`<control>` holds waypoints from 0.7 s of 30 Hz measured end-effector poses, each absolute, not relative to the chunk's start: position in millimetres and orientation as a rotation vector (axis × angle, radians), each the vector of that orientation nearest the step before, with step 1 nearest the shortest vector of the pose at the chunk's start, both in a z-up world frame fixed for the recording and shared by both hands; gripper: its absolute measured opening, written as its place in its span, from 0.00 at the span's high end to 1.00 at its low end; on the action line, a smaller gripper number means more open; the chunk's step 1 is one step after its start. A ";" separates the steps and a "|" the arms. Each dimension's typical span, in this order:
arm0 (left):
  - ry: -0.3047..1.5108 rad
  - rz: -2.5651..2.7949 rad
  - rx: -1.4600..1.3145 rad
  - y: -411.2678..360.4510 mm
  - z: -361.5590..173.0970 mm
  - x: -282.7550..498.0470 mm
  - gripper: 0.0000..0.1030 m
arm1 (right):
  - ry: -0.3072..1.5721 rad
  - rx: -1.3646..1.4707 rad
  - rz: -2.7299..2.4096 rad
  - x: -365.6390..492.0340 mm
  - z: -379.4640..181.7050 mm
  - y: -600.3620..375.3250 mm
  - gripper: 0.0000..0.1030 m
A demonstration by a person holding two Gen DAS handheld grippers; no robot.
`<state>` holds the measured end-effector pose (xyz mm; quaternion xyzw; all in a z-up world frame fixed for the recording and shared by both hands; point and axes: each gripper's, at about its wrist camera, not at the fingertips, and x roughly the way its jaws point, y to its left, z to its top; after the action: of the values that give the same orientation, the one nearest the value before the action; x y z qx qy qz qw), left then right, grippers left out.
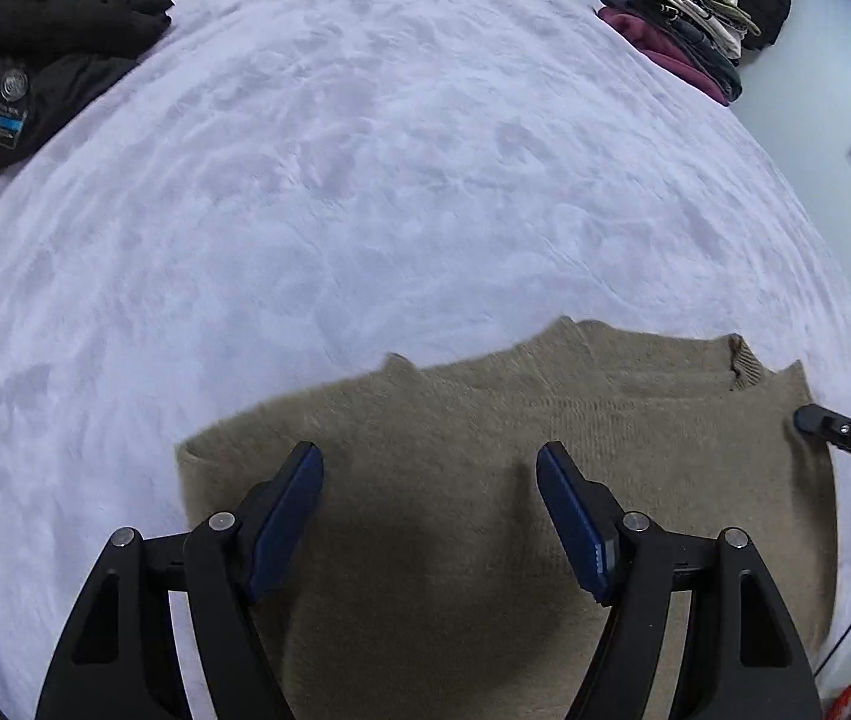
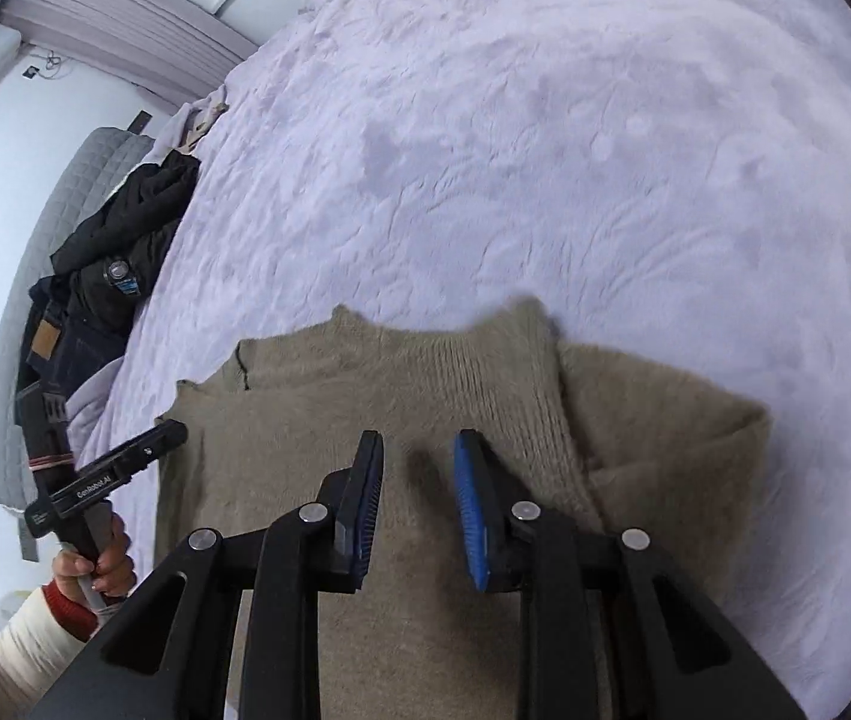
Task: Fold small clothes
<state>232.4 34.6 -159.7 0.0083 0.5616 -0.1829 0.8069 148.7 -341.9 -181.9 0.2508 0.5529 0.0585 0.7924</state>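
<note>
Fingers of both grippers (image 1: 429, 471) (image 2: 419, 456) angle down, empty, over the sweater (image 1: 485, 480).

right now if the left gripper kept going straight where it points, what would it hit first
Most likely the beige sweater lying on the lavender blanket. The left gripper points down at it with open, empty jaws; how far above it sits is unclear.

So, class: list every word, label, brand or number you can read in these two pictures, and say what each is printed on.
"GenRobot.AI": white print on the bar of the left gripper, as best it reads.
Badge and blue tag on the black jacket: too small to read.
Tan patch on the jeans: no text legible.
White characters on the right gripper at the frame edge: cut off, unreadable.
The sweater shows no text.
</note>
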 end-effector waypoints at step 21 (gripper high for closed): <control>1.211 -0.432 0.041 37.4 -160.8 246.0 0.83 | 1.176 0.463 0.103 150.5 -162.6 -354.6 0.94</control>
<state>246.0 37.4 -160.8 0.0193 0.5646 -0.2014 0.8001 150.5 -354.6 -162.6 0.2162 0.5493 0.0480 0.8058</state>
